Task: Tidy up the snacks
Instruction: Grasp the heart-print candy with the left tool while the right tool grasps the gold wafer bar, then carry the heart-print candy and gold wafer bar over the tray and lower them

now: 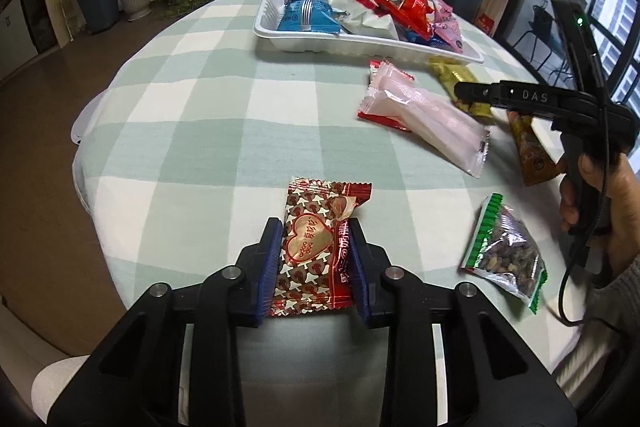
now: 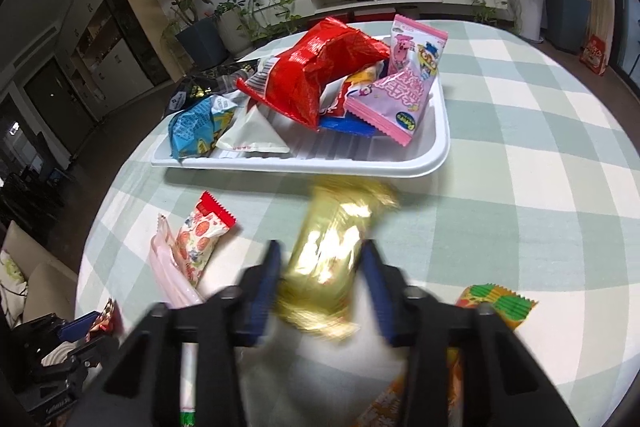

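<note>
Low in the left wrist view, the red heart-printed candy packet (image 1: 316, 247) sits pinched in the left gripper (image 1: 316, 251). Centre-bottom of the right view, the right gripper (image 2: 322, 275) squeezes a gold packet (image 2: 328, 259), below the white tray (image 2: 400, 167) of snacks.

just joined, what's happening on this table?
A person with a handheld gripper in each hand is sorting snacks into the white plastic tray, already piled with packets. The left gripper is shut on a red-and-white heart-print candy packet; the right gripper is shut on a shiny gold foil packet. A pink wafer packet and a green-edged bag of nuts lie loose on the checked tablecloth.
</note>
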`<state>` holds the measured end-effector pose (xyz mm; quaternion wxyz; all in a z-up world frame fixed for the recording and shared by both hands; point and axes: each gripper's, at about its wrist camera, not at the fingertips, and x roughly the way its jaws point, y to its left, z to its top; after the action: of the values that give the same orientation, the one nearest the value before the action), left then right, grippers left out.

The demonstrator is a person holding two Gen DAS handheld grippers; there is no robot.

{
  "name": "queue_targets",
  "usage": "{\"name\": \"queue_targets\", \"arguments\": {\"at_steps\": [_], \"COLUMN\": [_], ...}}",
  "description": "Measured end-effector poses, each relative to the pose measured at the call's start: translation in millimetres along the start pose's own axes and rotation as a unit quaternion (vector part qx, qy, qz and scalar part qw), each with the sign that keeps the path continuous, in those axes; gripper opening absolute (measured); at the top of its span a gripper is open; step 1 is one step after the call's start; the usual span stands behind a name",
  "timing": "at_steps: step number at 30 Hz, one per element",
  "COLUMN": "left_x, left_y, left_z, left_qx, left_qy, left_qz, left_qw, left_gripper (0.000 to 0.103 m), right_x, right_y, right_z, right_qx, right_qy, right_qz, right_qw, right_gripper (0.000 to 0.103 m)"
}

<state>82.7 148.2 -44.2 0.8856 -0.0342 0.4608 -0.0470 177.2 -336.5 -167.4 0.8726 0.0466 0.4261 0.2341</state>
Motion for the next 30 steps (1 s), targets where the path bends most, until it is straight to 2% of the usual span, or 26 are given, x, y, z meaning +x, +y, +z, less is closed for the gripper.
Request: {"name": "queue_targets", "arguments": {"at_steps": [6, 12, 30], "left_x": [-3, -11, -24], "left_y": [5, 8, 9], "left_z": [-1, -3, 16], "left_qx": [-0.023, -0.042, -0.074], "left_qy": [-0.009, -0.021, -0.045], "left_qz": [-0.023, -0.049, -0.097], "left_qw": [0.9994, 0.9977, 0.9915], "left_gripper": [0.026, 0.026, 0.026], "right_x": [-6, -16, -34], "right_y": [-11, -20, -21], "right_z": [-2, -3, 4], "right_qx": [0.034, 0.078, 0.130], "right_qy": [0.002, -0.005, -0.024], "right_qz": [0.053, 0.117, 0.208], "right_qw": [0.998, 0.990, 0.969], "right_gripper": [0.034, 0.034, 0.034]}}
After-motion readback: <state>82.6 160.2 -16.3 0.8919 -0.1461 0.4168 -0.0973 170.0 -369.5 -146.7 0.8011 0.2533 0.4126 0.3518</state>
